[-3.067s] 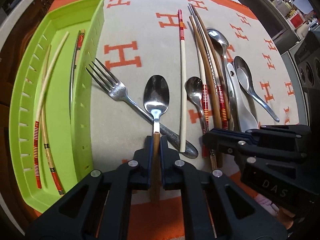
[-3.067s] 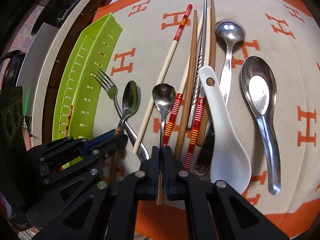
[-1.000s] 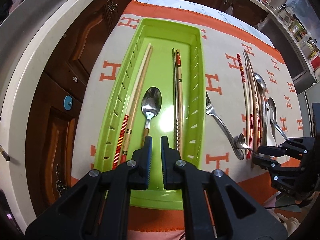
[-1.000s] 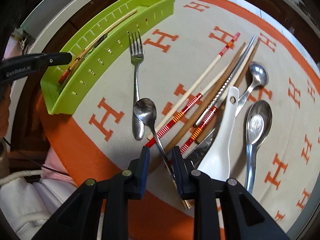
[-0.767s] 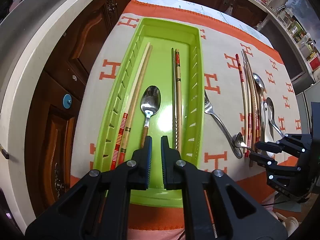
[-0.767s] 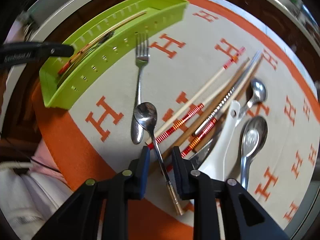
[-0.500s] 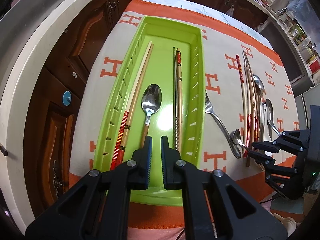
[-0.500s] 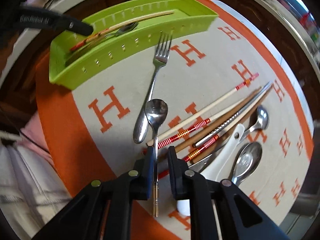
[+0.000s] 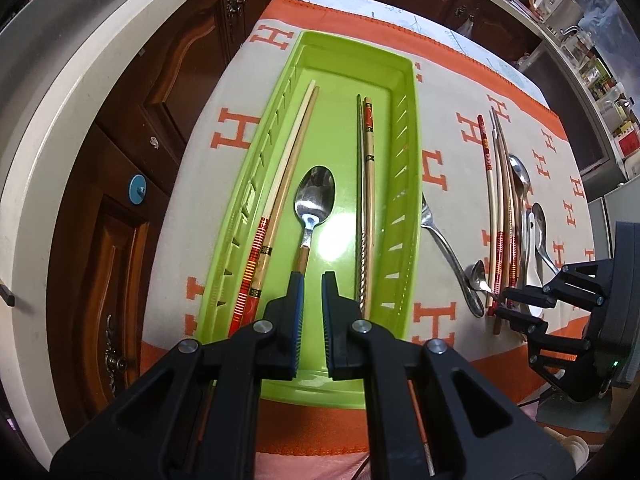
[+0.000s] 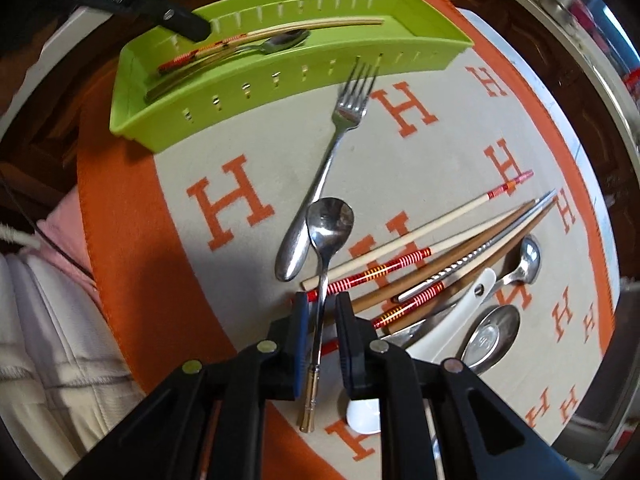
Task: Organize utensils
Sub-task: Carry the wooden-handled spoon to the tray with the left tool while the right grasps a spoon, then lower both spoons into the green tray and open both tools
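Right gripper [image 10: 322, 312] swung toward tray [image 9: 412, 184], fingers apart around spoon [image 10: 326, 240]; left gripper [image 9: 312, 292] parted, empty.

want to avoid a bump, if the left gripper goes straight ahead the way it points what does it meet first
Probably the wooden-handled spoon lying in the green tray: its handle sits just beyond the left gripper, slightly toward the left finger. Depth is unclear, so it might pass above it.
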The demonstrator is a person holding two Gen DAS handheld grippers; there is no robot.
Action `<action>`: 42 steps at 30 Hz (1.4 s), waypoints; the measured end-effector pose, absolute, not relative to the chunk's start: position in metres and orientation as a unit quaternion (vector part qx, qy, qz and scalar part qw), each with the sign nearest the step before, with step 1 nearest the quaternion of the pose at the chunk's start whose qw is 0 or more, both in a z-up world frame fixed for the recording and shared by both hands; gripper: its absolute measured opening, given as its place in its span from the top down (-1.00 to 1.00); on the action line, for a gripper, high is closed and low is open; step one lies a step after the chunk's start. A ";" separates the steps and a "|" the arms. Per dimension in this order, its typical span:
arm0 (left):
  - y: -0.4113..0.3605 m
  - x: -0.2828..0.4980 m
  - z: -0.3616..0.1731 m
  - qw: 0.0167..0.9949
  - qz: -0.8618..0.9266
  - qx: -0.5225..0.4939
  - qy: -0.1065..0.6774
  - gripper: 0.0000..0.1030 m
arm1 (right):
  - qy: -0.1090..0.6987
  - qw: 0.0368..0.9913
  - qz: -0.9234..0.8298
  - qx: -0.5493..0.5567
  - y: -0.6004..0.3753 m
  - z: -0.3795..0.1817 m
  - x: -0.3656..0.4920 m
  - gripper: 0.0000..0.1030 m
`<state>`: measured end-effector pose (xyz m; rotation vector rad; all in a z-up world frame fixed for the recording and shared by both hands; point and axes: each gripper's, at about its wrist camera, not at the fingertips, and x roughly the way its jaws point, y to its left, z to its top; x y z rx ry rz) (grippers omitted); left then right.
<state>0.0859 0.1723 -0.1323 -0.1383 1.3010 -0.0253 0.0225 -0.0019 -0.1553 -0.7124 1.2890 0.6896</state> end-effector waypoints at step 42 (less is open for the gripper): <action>0.180 0.095 -0.096 0.819 -0.008 -0.052 0.572 0.88 | 0.600 0.715 0.299 0.197 0.007 -0.083 0.130 0.93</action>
